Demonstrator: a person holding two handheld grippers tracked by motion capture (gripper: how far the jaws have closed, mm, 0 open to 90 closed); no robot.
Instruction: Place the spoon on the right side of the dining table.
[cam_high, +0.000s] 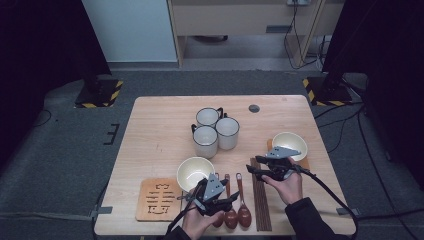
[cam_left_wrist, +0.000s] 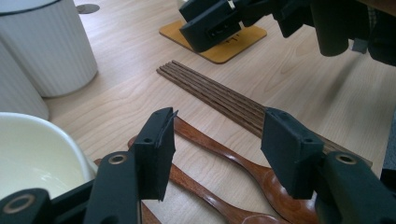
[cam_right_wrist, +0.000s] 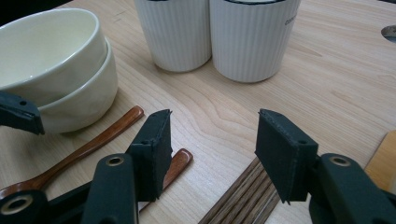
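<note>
1. Our left hand-held gripper (cam_high: 223, 198) hovers at the lower middle of the high view, jaws spread with nothing between them, right over the spoons (cam_high: 235, 212).
2. The spoons lie side by side, bowls toward the bottom edge, handles running up the frame. In the left gripper view the handles (cam_left_wrist: 210, 144) pass under the gap on a slant, so we'd guess a pinch needs a slight wrist turn.
3. Our right hand-held gripper (cam_high: 255, 171) is also spread and empty, above the top end of the chopsticks (cam_high: 261, 200), which run lengthwise just right of the spoons.
4. Tight spots: bowl (cam_high: 194, 171) touching-close up left, trivet (cam_high: 159, 199) to the left. Bare counter (cam_high: 160, 135) sits upper left.
</note>
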